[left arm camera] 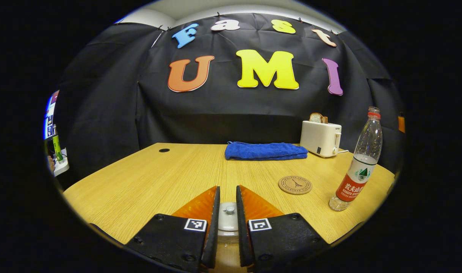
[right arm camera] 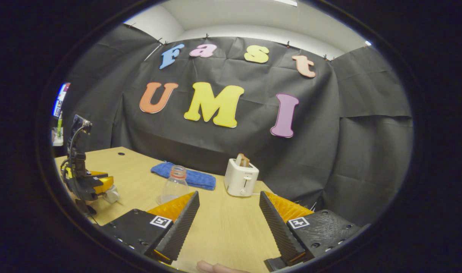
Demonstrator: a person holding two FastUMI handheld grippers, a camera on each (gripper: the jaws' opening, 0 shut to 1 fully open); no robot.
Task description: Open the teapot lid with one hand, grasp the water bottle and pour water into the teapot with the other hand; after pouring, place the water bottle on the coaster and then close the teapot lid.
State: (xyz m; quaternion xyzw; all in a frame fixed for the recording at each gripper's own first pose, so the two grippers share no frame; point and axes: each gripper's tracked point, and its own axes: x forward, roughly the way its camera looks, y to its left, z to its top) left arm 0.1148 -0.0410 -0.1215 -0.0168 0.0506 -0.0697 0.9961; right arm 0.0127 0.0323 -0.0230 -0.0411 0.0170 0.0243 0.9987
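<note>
1. Step in hand: lid removal. Left gripper [left arm camera: 227, 222] narrowed around teapot lid [left arm camera: 228, 223] at near table edge, fingers close beside its knob; true contact cannot be told.
2. Right gripper [right arm camera: 227, 222] spread wide, holding nothing, water bottle [right arm camera: 174, 184] just beyond its left finger.
3. Coaster [left arm camera: 295, 185] bare, left of bottle, near blue towel [left arm camera: 266, 150].
4. Next, probably: pinch knob, lift lid straight up; then close on bottle body.

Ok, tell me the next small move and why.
Probably lift the left gripper straight up to take the teapot lid off: its fingers already sit close on either side of the lid's knob. The right gripper is open, and the water bottle stands upright, ungrasped, beside the coaster.
</note>
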